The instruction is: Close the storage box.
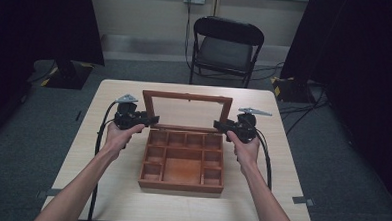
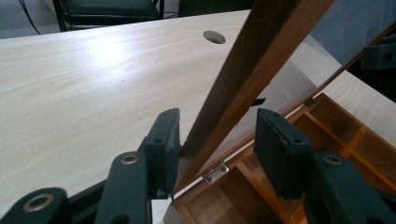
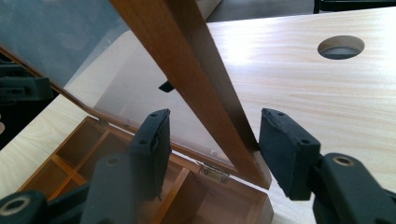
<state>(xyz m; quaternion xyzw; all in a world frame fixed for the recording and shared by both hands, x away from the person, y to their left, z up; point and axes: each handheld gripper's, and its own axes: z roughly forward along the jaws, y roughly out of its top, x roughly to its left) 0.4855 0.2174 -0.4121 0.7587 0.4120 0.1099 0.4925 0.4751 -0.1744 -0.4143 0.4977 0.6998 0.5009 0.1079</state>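
A wooden box [image 1: 181,182] with several bare compartments stands mid-table. Its glass-paned lid [image 1: 187,96] is raised upright on brass hinges [image 2: 215,171]. My left gripper [image 1: 151,119] is at the lid's left side rail [image 2: 261,51]. In the left gripper view, the left gripper [image 2: 217,116] has closed across the rail: one pad [image 2: 163,140] lies against the outer face, the other sits close on the glass side. My right gripper [image 1: 219,124] straddles the right side rail [image 3: 177,51]. In the right gripper view, the right gripper [image 3: 215,114] is open, both pads standing off the wood.
The pale wooden table [image 1: 120,197] has a round cable hole [image 3: 341,46] behind the box. A black folding chair [image 1: 227,47] stands beyond the far edge. Dark curtains and stands flank the table on both sides.
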